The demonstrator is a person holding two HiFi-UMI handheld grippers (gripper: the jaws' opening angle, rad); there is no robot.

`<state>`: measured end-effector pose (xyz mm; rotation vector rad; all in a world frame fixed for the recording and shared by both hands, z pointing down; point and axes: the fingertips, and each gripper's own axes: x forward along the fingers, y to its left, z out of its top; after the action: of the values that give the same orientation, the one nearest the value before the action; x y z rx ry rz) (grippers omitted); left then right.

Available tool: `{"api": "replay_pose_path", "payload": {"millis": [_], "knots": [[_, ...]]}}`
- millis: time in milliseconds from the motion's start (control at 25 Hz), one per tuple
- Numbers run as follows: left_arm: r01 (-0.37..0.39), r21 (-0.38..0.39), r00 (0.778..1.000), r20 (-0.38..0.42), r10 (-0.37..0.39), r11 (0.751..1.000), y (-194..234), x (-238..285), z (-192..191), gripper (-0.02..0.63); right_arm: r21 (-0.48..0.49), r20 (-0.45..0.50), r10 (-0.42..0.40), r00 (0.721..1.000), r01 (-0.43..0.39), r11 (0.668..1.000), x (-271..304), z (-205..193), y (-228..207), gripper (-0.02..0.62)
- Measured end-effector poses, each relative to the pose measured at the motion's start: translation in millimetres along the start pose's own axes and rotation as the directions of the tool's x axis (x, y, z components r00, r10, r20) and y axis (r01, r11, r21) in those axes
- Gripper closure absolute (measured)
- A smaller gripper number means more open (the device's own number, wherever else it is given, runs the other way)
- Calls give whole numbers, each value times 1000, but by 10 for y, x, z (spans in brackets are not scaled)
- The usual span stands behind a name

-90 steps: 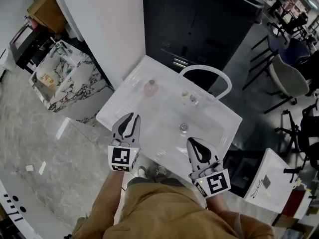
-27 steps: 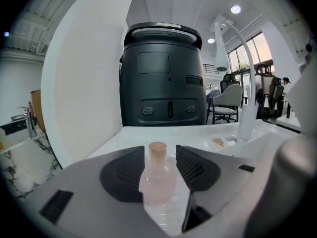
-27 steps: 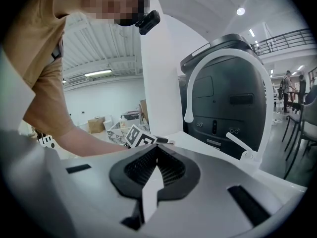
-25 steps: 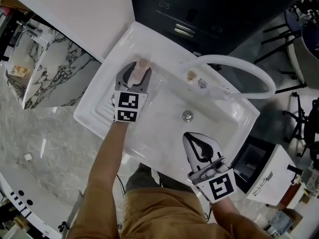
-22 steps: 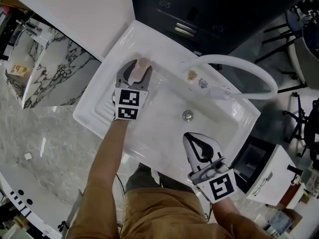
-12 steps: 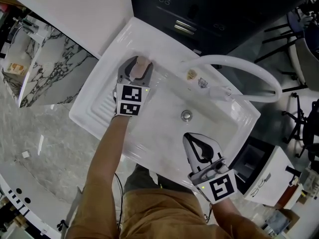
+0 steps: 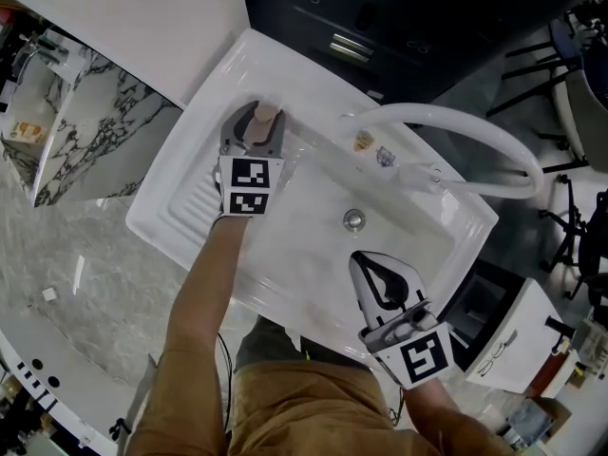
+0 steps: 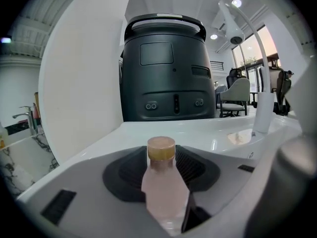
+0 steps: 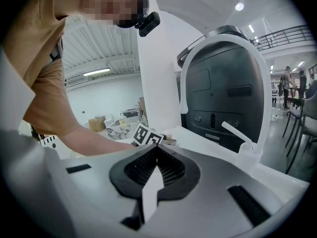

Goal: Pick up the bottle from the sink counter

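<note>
Spread round the bottle (image 8: 162,182) by the worktop's (image 7: 180,221) back edge, the left gripper's (image 7: 260,119) fingers have just been closing to grip it. The right gripper (image 7: 366,266) idles clear, fingers pressed together.

My left gripper (image 7: 255,129) reaches over the back left part of the white sink counter (image 7: 190,207). The pale pink bottle (image 7: 267,119) stands upright between its jaws, which have just been closing a little (whether the pads touch it I can't tell from up here). My right gripper (image 7: 369,266) hangs over the basin's front edge with its jaws together, well apart from the bottle. The drain (image 7: 353,219) sits mid-basin between the two grippers. A white arched faucet (image 7: 423,110) curves over the counter's back edge. A marble-patterned cabinet (image 7: 95,141) stands to the left, and a dark unit (image 7: 380,17) stands behind the counter.
</note>
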<state>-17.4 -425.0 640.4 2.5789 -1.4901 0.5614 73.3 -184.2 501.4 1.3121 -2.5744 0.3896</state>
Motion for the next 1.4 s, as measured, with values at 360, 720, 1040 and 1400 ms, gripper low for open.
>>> {"api": "replay_pose_path", "payload": {"millis": [360,720,1040,1400], "knots": [[-6,12,1000,4,6,1000,-3,16,25,466,6,-10,2,1000,-2,1000,-12,-44,-17,591],[-9,3,1000,4,9,1000,6,15,28,476,17,-18,-8,1000,9,1000,-80,-63,-83,592],[-13,-7,1000,-16,13,1000,21,21,21,476,17,21,-8,1000,8,1000,-119,13,-32,591],[30,33,999,19,-30,999,-33,-196,158,477,6,49,-18,999,18,1000,-242,105,5,591]]}}
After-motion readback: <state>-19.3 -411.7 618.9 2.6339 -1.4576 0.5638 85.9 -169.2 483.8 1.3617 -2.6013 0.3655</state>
